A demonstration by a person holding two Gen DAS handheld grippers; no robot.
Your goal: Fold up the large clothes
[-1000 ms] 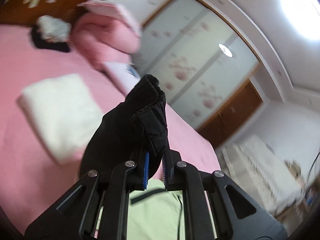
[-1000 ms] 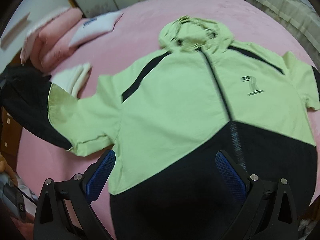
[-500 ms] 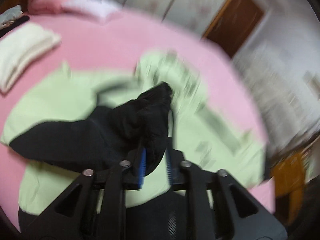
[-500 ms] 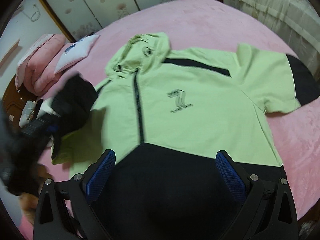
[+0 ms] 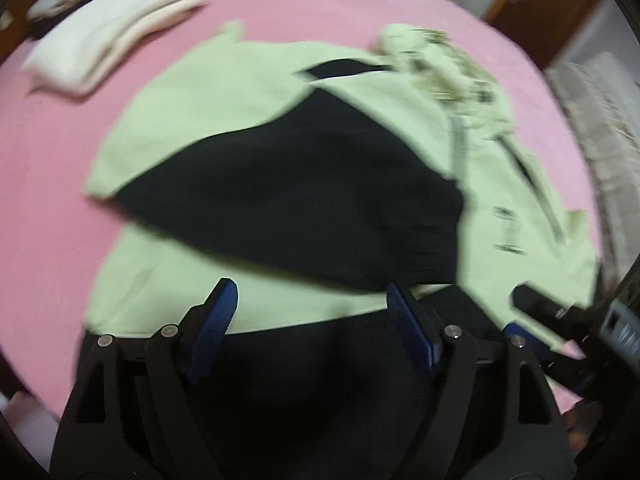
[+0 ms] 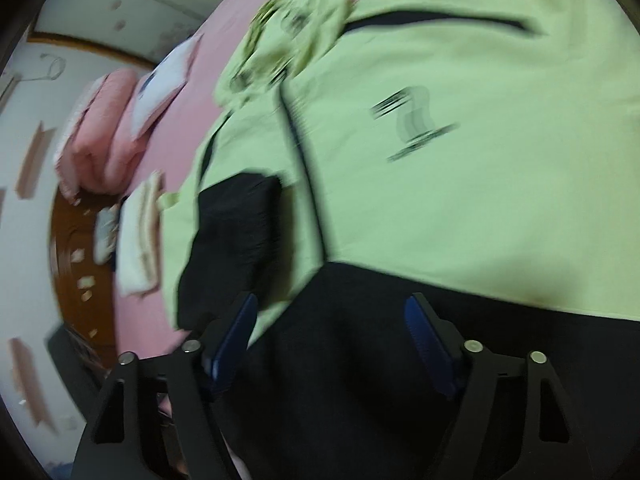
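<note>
Soft, even indoor light; both fisheye views motion-blurred, edges curved and dark.

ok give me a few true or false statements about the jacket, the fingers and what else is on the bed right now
1. The black sleeve lies folded across the front of the green jacket. True.
2. The left gripper is clamped on the sleeve. False: its fingers stand apart with nothing pinched; they have just been opening.
3. The right gripper is open over the jacket's black lower part. True; its fingers have just been closing, with no cloth between them.
4. The bed cover is blue. False: it is pink.
5. A folded white cloth lies on the bed beside the jacket. True.
6. The hood is folded flat onto the chest. False: it lies crumpled at the collar.
</note>
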